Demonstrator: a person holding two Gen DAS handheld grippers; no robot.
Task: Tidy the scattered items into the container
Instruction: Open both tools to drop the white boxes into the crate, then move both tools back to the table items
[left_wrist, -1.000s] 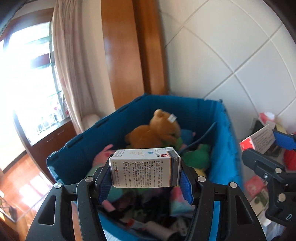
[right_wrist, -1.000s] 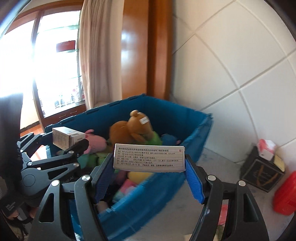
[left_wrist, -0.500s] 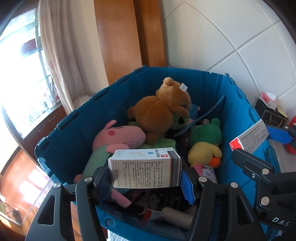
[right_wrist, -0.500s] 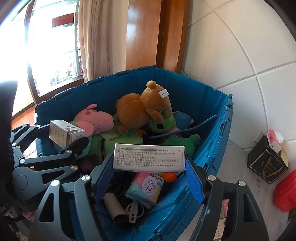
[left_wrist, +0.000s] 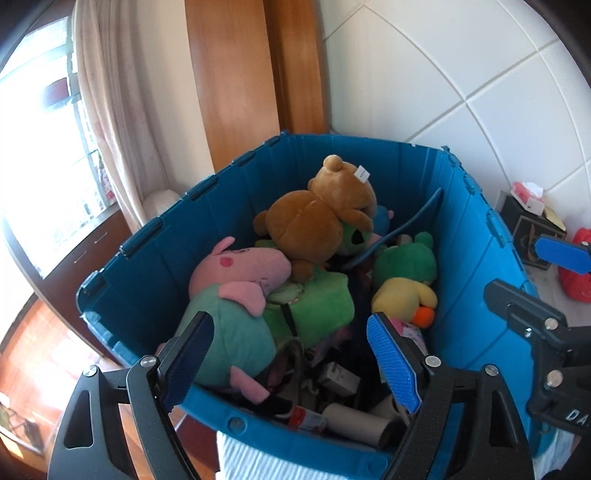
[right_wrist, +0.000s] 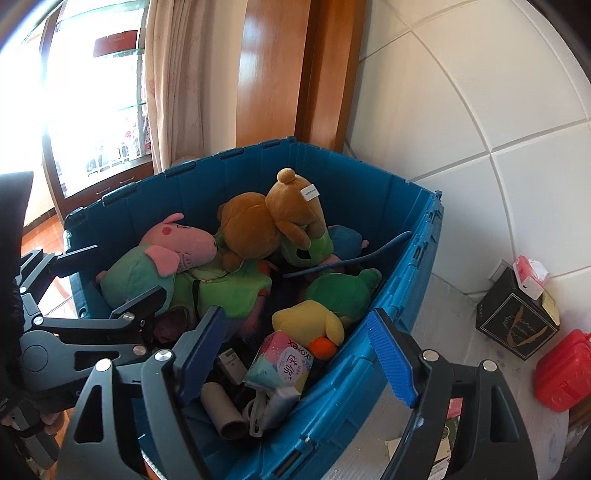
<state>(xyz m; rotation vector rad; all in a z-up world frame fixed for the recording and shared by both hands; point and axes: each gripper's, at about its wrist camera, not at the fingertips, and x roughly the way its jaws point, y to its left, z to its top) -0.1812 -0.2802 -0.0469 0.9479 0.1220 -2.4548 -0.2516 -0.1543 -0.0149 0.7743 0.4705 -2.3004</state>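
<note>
Over the open blue container (left_wrist: 458, 221) both grippers hung, tilted down toward its contents. From the left wrist camera, the left gripper (left_wrist: 291, 360) had its blue-padded jaws apart and widening, with nothing gripped between them; through the gap showed only toys lying lower in the bin. From the right wrist camera, the right gripper (right_wrist: 295, 352) likewise had its jaws apart and opening, nothing pressed by either pad, and a pink-and-teal tissue pack (right_wrist: 282, 363) lay in the bin below the gap.

Inside the container, a brown teddy bear (left_wrist: 317, 218) lay toward twelve o'clock near the far wall, a white tag on its head. At about nine o'clock from the bear rested a pink pig plush (left_wrist: 240, 266) in a teal body, and just beside it a green plush garment (left_wrist: 314, 306). Toward three o'clock sat a green frog-like toy (left_wrist: 406, 262), touching a yellow duck plush (left_wrist: 402, 295) at its six o'clock. A thin blue strap (left_wrist: 410, 225) ran from the right wall down between the bear and the frog. Near the front wall, at six o'clock, lay cardboard tubes (left_wrist: 358, 421) and a small white box (right_wrist: 231, 365) among darker odds and ends that I could not make out.

Outside the bin, at three o'clock on the pale floor, stood a black box (right_wrist: 517, 314) with a pink-and-white pack on top, and a red case (right_wrist: 565, 369) just beside it. Behind the container rose a wooden door frame (right_wrist: 273, 70) and a pale curtain (right_wrist: 173, 77).
</note>
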